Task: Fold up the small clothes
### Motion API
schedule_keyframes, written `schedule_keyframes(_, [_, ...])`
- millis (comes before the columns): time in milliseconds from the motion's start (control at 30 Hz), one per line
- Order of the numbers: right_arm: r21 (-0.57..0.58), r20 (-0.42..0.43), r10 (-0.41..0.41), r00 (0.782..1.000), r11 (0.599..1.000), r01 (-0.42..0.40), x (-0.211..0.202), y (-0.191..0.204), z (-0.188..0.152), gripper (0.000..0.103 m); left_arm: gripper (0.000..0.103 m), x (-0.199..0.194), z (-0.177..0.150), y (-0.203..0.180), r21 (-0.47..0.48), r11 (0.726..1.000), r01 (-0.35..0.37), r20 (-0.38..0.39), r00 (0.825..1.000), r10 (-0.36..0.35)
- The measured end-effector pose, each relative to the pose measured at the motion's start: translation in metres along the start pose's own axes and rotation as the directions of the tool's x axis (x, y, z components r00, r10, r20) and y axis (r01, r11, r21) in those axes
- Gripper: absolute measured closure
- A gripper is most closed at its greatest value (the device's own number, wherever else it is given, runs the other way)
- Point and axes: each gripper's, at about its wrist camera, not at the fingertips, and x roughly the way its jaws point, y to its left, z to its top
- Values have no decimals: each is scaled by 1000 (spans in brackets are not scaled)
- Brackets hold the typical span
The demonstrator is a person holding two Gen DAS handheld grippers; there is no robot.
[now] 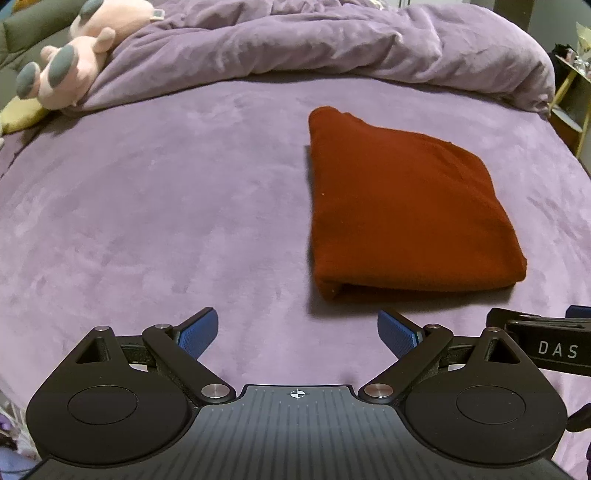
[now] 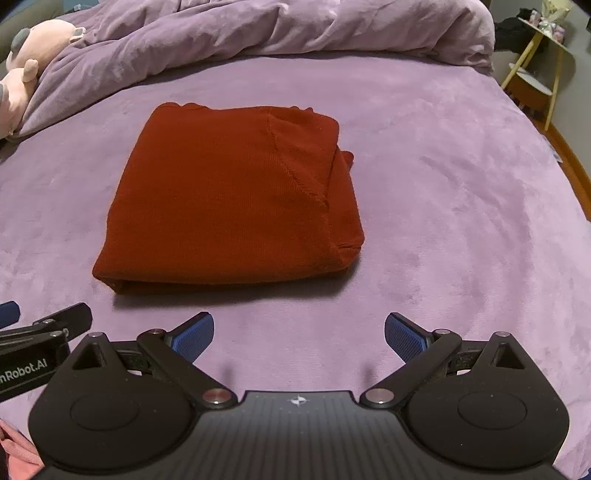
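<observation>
Item: red garment (image 1: pixel 406 206), folded into a block, lying on the purple bedspread (image 1: pixel 147 206). We see it right of centre in the left view, left of centre in the right view, ahead of both tongs and untouched. Left gripper (image 1: pixel 297 332): released, empty. Right gripper (image 2: pixel 299 336): released, empty.

Two wrist fisheyes, side by side, angled down over the bed

Both look past their own open fingers across the purple plush bedspread (image 1: pixel 147 206), sharing the nearby folded rust-red knit garment (image 2: pixel 229 199) and rumpled lilac duvet (image 2: pixel 258 33) behind.
</observation>
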Motion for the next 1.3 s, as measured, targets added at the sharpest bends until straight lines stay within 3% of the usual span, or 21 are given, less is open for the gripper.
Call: schedule_keyframes(1300, [34,-11,21,1000,999,-21,1,0,2,4,6,7,3,3,6,1000,-20,-34,999,20])
